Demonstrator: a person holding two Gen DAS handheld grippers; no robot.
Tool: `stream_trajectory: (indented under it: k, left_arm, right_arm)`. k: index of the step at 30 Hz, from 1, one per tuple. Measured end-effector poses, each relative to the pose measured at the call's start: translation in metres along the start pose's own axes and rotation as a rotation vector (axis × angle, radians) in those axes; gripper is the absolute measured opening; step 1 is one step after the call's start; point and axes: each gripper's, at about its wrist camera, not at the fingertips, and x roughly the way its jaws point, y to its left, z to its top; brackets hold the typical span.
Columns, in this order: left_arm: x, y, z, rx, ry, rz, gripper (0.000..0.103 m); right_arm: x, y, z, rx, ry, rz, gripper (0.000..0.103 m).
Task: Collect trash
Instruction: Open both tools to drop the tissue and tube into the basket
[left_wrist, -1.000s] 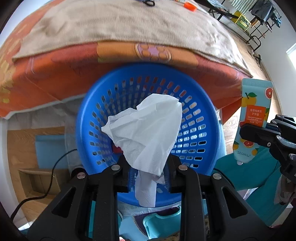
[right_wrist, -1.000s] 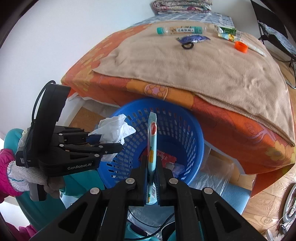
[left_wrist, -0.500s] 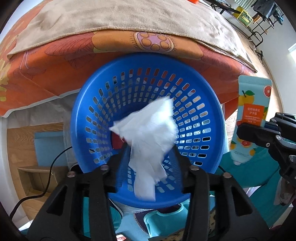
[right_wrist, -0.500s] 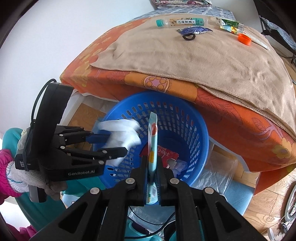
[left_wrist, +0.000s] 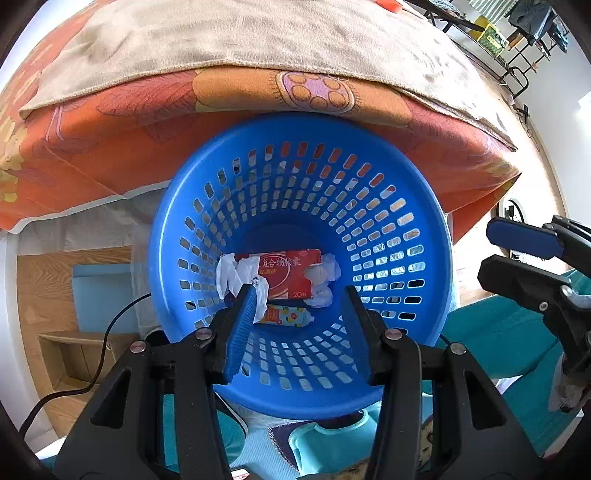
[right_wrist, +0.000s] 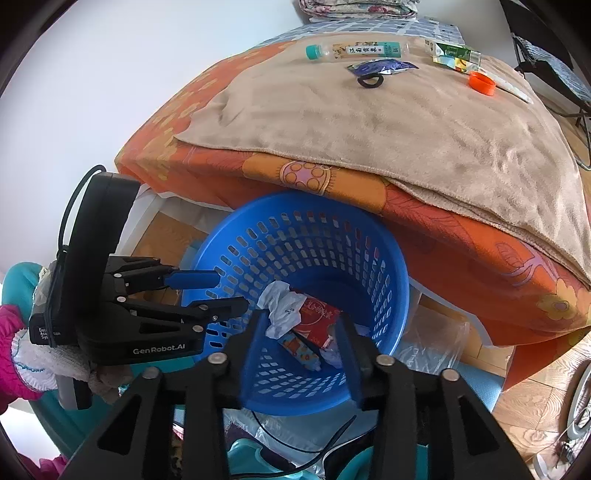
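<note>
The left gripper (left_wrist: 299, 295) hangs over the blue basket (left_wrist: 424, 206) with its jaws parted and nothing between them; the right gripper (right_wrist: 301, 321), at about three o'clock from it, has just been opening and is likewise empty. A second ago the left pinched a white tissue (left_wrist: 236, 277) and the right a fruit-printed tube (left_wrist: 286, 316). Both now lie on the basket floor (by a red box (left_wrist: 288, 271)), toward six o'clock.

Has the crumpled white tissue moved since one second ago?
Yes. It dropped from the left claw, whose jaws have just been opening and now hold nothing, to the bottom of the blue plastic basket; the tissue lies beside a red box.
</note>
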Motion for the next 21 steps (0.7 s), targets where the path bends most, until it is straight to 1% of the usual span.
stream_trajectory:
  k: [2, 4, 8, 10, 11, 13, 14, 15, 19, 21]
  left_arm:
    - [0.000, 0.000, 0.000, 0.002, 0.000, 0.001, 0.048]
    - [-0.001, 0.000, 0.000, 0.002, -0.002, 0.002, 0.048]
    - [-0.001, 0.000, 0.000, 0.002, -0.002, 0.003, 0.048]
    - [-0.001, 0.000, 0.000, 0.004, -0.001, 0.002, 0.048]
    - [-0.001, 0.000, 0.000, 0.005, -0.001, 0.003, 0.048]
    - [0.000, 0.000, 0.001, 0.010, 0.001, 0.009, 0.058]
    - [0.000, -0.001, 0.001, 0.010, 0.001, 0.012, 0.070]
    - [0.000, -0.001, 0.002, 0.011, -0.002, 0.013, 0.072]
    - [-0.002, -0.002, 0.004, 0.016, -0.005, 0.014, 0.072]
    - [-0.004, -0.001, 0.006, 0.010, -0.007, 0.011, 0.072]
  right_arm:
    - [-0.001, 0.000, 0.000, -0.001, -0.005, -0.004, 0.047]
    - [-0.002, 0.000, 0.000, 0.002, -0.008, -0.008, 0.056]
    - [-0.002, -0.001, 0.000, 0.008, -0.009, -0.017, 0.063]
    - [-0.002, -0.002, 0.000, 0.013, -0.012, -0.023, 0.070]
    - [-0.002, -0.002, 0.001, 0.015, -0.013, -0.025, 0.071]
    - [-0.004, -0.003, 0.002, 0.024, -0.018, -0.030, 0.075]
    - [-0.004, -0.004, 0.002, 0.029, -0.020, -0.031, 0.077]
    - [-0.006, -0.005, 0.002, 0.037, -0.026, -0.031, 0.079]
    - [-0.011, -0.009, 0.005, 0.053, -0.044, -0.032, 0.085]
    - [-0.014, -0.012, 0.008, 0.066, -0.053, -0.027, 0.086]
